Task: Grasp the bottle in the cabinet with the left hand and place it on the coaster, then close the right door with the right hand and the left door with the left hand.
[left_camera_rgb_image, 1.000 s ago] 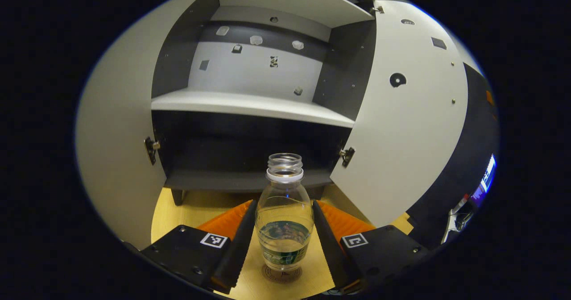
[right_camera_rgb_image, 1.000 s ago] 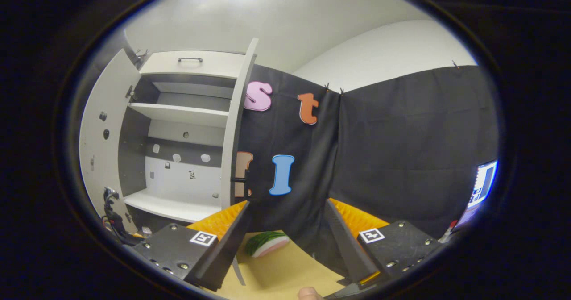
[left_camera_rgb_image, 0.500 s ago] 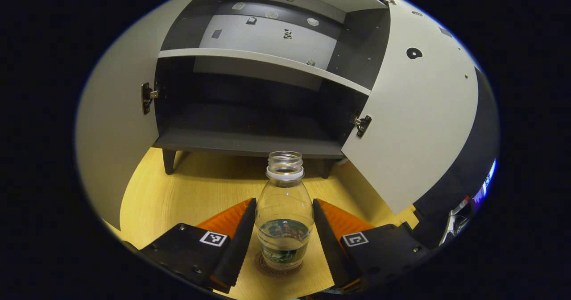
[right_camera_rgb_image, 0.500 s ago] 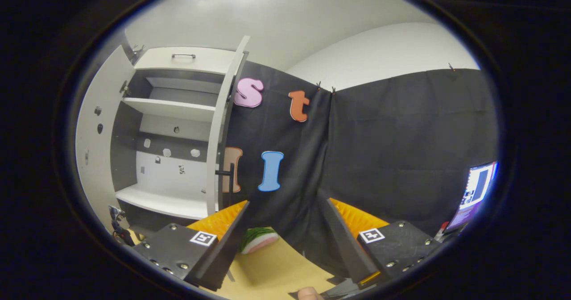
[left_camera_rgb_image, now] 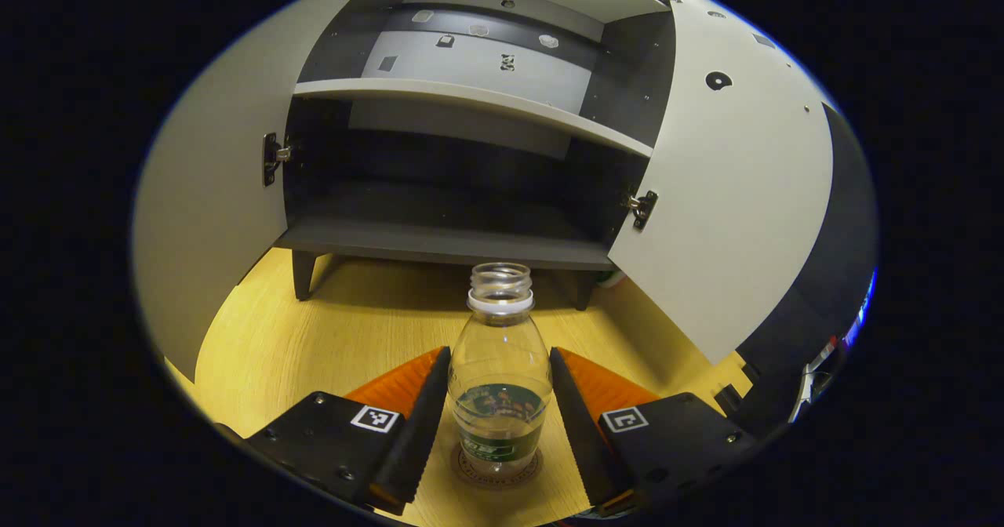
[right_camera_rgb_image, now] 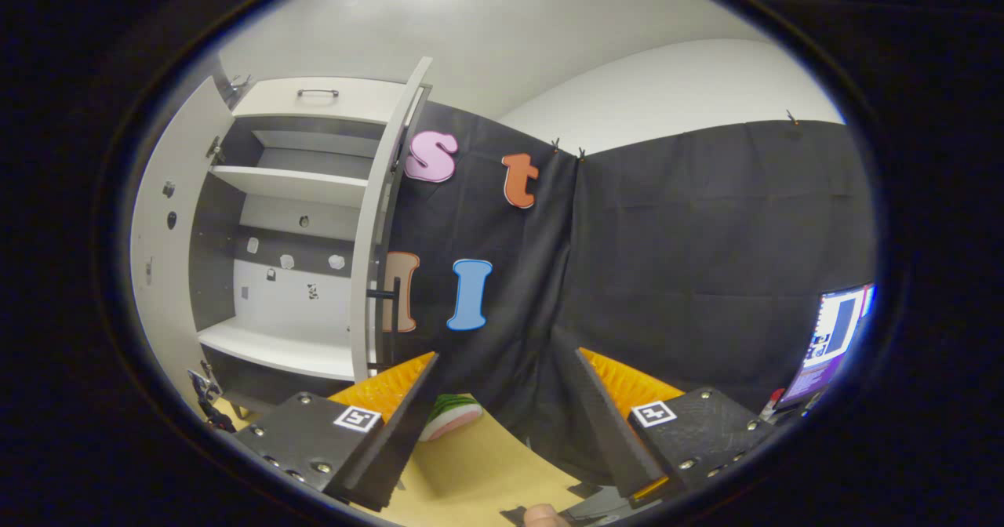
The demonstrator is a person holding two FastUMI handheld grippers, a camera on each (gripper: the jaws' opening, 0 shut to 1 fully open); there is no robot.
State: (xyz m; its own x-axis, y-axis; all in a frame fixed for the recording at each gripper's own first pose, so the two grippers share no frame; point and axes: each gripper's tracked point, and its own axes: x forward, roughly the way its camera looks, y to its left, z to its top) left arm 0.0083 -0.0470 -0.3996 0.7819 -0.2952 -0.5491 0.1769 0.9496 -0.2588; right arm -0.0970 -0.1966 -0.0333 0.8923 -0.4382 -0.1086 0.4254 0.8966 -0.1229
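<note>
Left gripper view — bottle point(left_camera_rgb_image: 500, 386) label green, writing unreadable.

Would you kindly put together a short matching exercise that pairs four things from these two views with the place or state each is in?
Things:
1. bottle
2. coaster
3. right cabinet door
4. watermelon slice toy

Places or states:
A. swung open, hinge exposed
B. lying on the wooden table beyond the right gripper's fingers
C. flat on the table under the bottle
D. upright, uncapped, between the left gripper's fingers

Pairs: 1-D, 2-C, 3-A, 4-B
</note>
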